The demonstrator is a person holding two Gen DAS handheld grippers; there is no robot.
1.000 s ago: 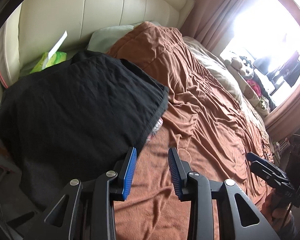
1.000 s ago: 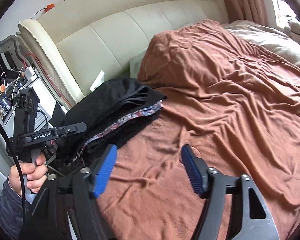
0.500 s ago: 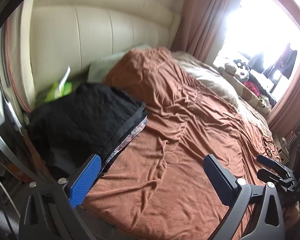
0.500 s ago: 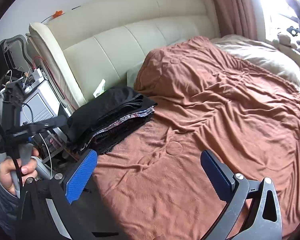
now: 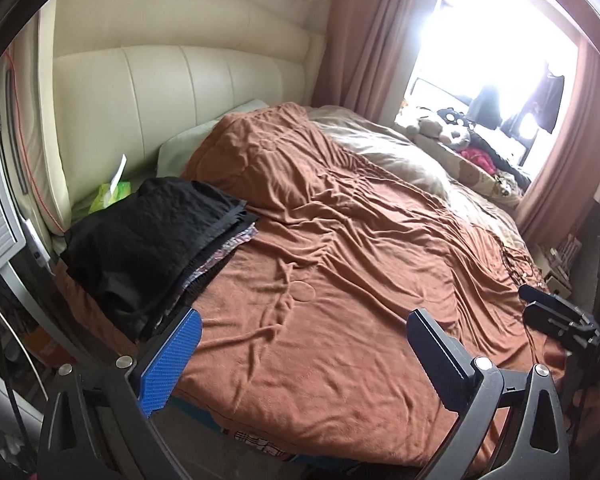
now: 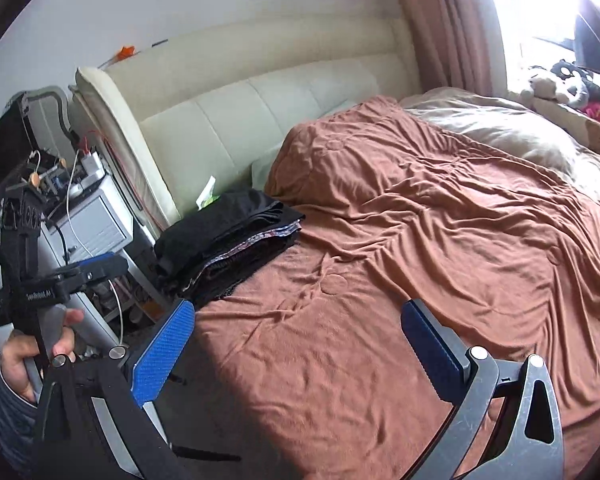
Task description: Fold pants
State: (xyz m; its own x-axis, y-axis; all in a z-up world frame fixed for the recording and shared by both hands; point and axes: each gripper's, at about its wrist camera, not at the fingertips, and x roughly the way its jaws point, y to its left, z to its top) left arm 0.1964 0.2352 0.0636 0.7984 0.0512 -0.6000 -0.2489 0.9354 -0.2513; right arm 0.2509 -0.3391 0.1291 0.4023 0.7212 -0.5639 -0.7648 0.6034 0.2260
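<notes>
A stack of folded clothes, black pants [image 5: 148, 228] on top, lies at the bed's left edge near the headboard; it also shows in the right wrist view [image 6: 224, 236]. A patterned garment [image 5: 224, 252] peeks out lower in the stack. My left gripper [image 5: 300, 344] is open and empty, held back over the bed's near edge, well short of the stack. My right gripper [image 6: 296, 336] is open and empty, also over the near edge. The left gripper also shows at the left of the right wrist view [image 6: 96, 268], and the right gripper at the right of the left wrist view [image 5: 556, 316].
A rumpled brown blanket [image 5: 360, 260] covers the bed, with a beige quilt [image 5: 400, 152] beyond it. Cream headboard [image 5: 180, 92] behind. A green packet [image 5: 112, 196] lies by the headboard. A nightstand with cables [image 6: 88, 216] stands left of the bed. Plush toys [image 5: 448, 128] sit by the window.
Both grippers opened wide and pulled back and up from the stack. The left gripper, close beside the black pants a second ago, now stands far from them.
</notes>
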